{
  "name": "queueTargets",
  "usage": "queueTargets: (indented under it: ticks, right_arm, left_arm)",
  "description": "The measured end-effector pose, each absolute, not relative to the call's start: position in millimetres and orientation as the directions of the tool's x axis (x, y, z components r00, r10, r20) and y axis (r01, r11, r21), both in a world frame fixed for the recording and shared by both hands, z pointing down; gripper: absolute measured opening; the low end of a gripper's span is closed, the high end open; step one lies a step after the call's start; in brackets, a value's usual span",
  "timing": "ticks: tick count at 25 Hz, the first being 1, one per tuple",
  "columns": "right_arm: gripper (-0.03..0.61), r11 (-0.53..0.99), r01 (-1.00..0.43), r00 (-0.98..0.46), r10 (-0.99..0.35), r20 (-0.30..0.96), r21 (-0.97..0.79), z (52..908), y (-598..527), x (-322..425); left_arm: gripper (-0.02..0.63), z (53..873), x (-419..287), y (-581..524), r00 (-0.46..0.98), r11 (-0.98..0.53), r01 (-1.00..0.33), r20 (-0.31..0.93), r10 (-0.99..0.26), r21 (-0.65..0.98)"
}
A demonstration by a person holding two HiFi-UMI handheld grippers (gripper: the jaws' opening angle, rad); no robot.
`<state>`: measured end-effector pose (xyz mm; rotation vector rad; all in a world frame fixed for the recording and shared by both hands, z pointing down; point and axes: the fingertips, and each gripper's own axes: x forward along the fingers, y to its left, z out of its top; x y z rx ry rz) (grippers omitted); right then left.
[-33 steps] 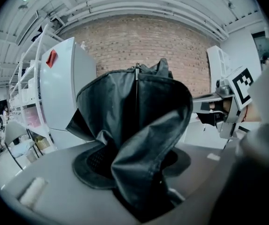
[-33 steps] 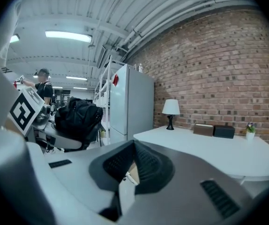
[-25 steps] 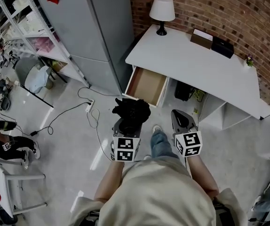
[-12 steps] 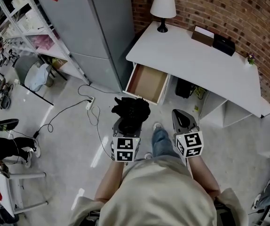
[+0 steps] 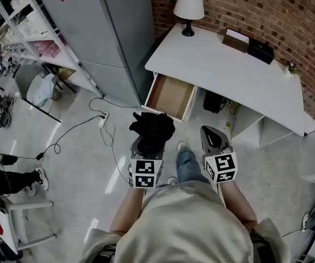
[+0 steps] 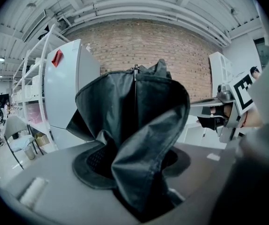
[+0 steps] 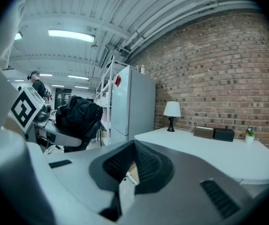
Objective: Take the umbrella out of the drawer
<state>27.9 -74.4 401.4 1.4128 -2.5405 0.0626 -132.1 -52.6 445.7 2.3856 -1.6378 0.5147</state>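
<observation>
Seemingly folded, the umbrella (image 6: 134, 121) sits clamped in left gripper's (image 6: 137, 172) fingers; right gripper (image 7: 127, 175) closed.

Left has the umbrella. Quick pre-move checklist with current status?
1. Umbrella out of drawer: ok. It hangs over the floor in front of the drawer.
2. Left gripper gripping it: ok. Jaws are shut on the black fabric.
3. Grip on the shaft, not just the cloth: cannot tell. Only folded fabric shows between the jaws.
4. Right gripper free: ok. Jaws are together, nothing between them.
5. Drawer empty: ok. Only the bare brown bottom shows.
6. Drawer closed: not ok. It stands pulled out from under the desk.
</observation>
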Motion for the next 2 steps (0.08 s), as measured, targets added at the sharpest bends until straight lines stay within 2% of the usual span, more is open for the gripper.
queueTargets:
  ticks: [2]
  right_arm:
    - [0.002, 0.533, -0.842, -0.506, -0.833, 0.224, 0.082, 401.5, -76.7, 30.5]
  left_arm:
    - [0.247, 444.6, -129.8, -55.1, 0.325, -0.362, -0.932, 0.391, -0.861, -0.023]
